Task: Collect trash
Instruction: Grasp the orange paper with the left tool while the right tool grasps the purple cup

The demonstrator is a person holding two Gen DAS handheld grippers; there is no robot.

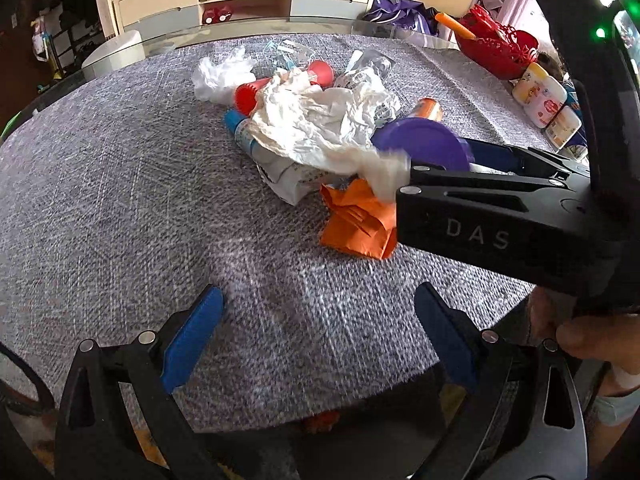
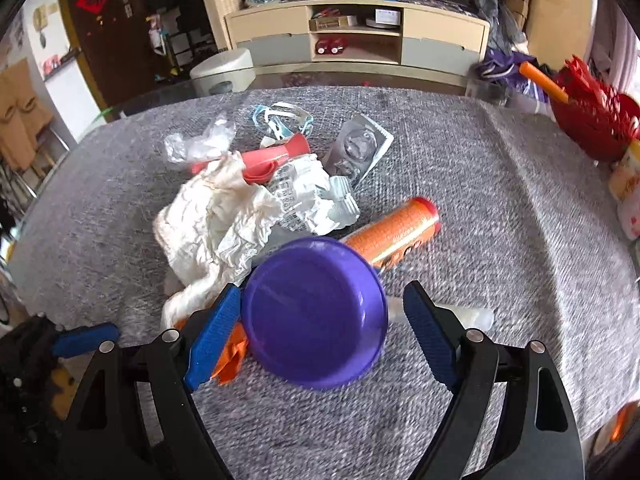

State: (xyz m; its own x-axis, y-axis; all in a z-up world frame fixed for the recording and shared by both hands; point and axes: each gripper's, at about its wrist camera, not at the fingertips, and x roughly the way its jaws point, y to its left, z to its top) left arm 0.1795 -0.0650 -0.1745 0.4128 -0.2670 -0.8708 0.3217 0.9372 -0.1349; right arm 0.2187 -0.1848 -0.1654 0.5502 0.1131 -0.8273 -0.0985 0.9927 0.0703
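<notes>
right now we hold our right gripper [image 2: 316, 320] with fingers spread wide around the round purple plastic lid [image 2: 316, 312], gripping nothing yet, likely lining up a grab. our left gripper [image 1: 316, 340] hangs open and empty over the grey woven desk [image 1: 120, 200], near the heap of crumpled white paper [image 1: 316, 120], a cluttered room behind.

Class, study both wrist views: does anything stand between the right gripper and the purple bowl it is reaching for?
Nothing visible does. The right gripper is open, and the purple bowl already sits between its fingers. The crumpled white paper and orange paper scrap lie beside the left finger, not in the gap.
</notes>
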